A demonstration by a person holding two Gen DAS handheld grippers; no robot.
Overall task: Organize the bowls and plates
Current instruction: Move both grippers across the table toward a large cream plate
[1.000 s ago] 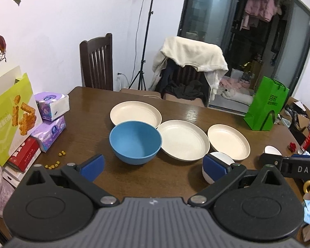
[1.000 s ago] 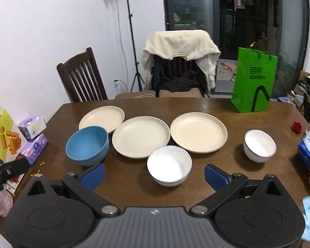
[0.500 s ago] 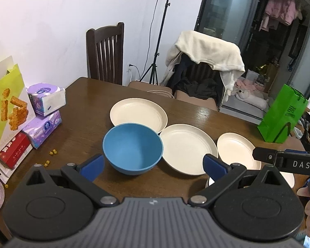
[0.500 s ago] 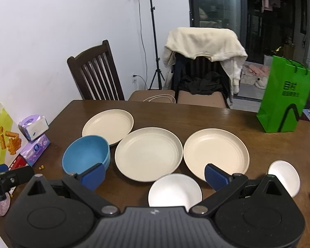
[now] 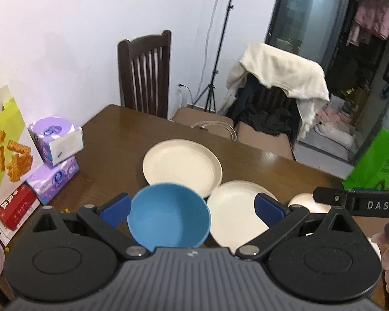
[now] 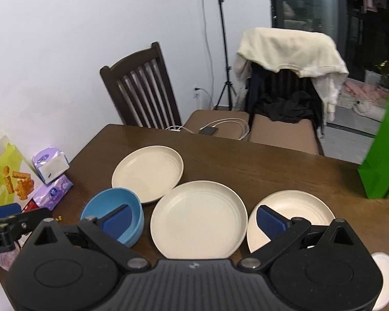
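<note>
A blue bowl (image 5: 168,217) sits on the brown table (image 5: 116,142), straight ahead of my open, empty left gripper (image 5: 193,208). Three cream plates lie in a row: the far-left plate (image 5: 182,167), the middle plate (image 5: 236,210) and the right plate (image 6: 295,207). In the right wrist view the blue bowl (image 6: 111,207) is at lower left, the far-left plate (image 6: 147,172) behind it, and the middle plate (image 6: 198,217) lies ahead of my open, empty right gripper (image 6: 194,220). A white bowl (image 6: 383,267) peeks out at the lower right edge.
Purple tissue boxes (image 5: 53,140), a red box (image 5: 15,208) and a yellow-green bag (image 5: 2,145) crowd the table's left edge. A green bag (image 6: 383,153) stands at the right. A wooden chair (image 6: 140,88) and a chair draped with a cream garment (image 6: 290,51) stand behind the table.
Both grippers rose and tilted toward the table's far left. The near white bowl dropped out of the right wrist view. The blue bowl now sits lower, between the left gripper's fingers in its view.
</note>
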